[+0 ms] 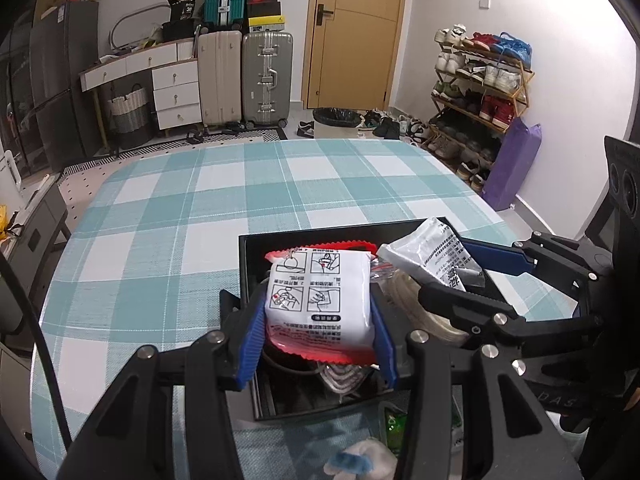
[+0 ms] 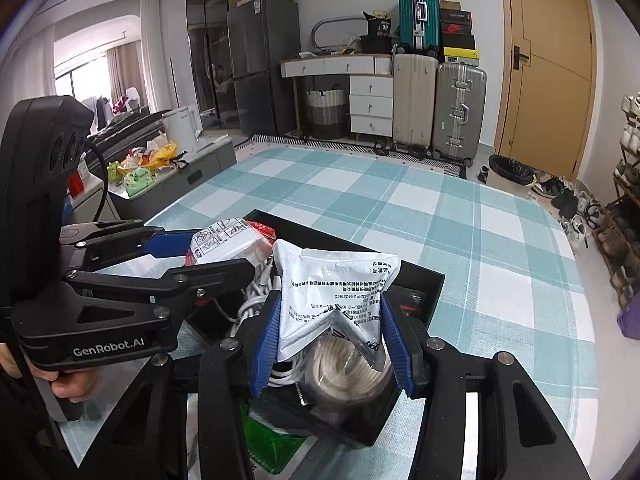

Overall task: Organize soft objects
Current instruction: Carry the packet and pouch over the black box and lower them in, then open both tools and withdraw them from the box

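While 2 grippers clamp pouches, both hover over the black box [image 1: 248, 264].

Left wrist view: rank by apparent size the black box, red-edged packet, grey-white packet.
1. black box
2. red-edged packet, in the left gripper
3. grey-white packet, in the right gripper, partly hidden, so the ranking of the two packets is unsure.

Both grippers are black plastic linkages with silver screws and ribbed blue fingers [image 1: 248, 344]. The left gripper [image 2: 224, 256] carries white "GenRobot.AI" lettering and a black cable.
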Demonstrator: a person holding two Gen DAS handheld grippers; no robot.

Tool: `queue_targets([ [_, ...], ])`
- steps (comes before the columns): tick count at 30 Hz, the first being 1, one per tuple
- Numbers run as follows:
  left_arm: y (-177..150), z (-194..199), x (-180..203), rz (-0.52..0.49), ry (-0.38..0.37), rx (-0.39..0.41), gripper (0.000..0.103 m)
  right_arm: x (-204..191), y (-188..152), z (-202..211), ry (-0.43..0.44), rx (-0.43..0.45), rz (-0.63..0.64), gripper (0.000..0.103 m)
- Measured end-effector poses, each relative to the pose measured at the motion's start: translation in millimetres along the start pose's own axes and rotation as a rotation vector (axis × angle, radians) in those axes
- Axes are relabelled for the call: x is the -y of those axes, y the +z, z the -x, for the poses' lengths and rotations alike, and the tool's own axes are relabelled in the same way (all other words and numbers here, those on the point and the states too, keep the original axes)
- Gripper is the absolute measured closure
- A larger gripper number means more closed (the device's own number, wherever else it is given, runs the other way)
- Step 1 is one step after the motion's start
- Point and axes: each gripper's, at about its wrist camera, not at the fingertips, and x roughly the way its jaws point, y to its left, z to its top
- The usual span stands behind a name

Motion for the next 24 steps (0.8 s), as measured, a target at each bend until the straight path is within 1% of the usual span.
queue_targets([
  [8, 0, -12, 1, -0.041, 0.023, -0.012, 0.056, 1, -2, -21, -0.055, -0.049, 0.035, 0.055],
  [10, -1, -14, 4, -0.054, 0.025, -0.011, 0.056, 2, -3, -24, -0.053, -0.053, 0.032, 0.054],
  [12, 0, -15, 4, -0.058, 0.027, -0.015, 0.055, 3, -2, -23, -0.05, -0.046, 0.031, 0.051],
  [14, 1, -14, 3, -0.053, 0.02, -0.021, 0.054, 4, -2, -21, -0.056, -0.037, 0.031, 0.047],
  [15, 1, -13, 2, -0.049, 0.014, -0.024, 0.052, 5, -2, -19, -0.052, -0.028, 0.03, 0.041],
  [16, 0, -12, 2, -0.047, 0.012, -0.026, 0.051, 5, -3, -15, -0.047, -0.017, 0.03, 0.033],
  [17, 0, -11, 1, -0.046, 0.001, -0.029, 0.049, 5, -3, -11, -0.043, -0.003, 0.032, 0.029],
  [18, -1, -9, 1, -0.046, -0.014, -0.035, 0.045, 5, -3, -7, -0.05, 0.01, 0.035, 0.018],
  [19, -1, -7, 2, -0.048, -0.022, -0.037, 0.044, 4, -4, -2, -0.065, 0.028, 0.038, 0.012],
  [21, -4, -1, 5, -0.062, -0.036, -0.033, 0.035, 5, -6, 6, -0.08, 0.043, 0.043, 0.01],
  [22, -5, 2, 6, -0.068, -0.039, -0.029, 0.032, 6, -9, 9, -0.085, 0.041, 0.04, 0.008],
  [24, -7, 10, 9, -0.079, -0.048, -0.018, 0.019, 8, -13, 16, -0.095, 0.039, 0.026, 0.003],
])
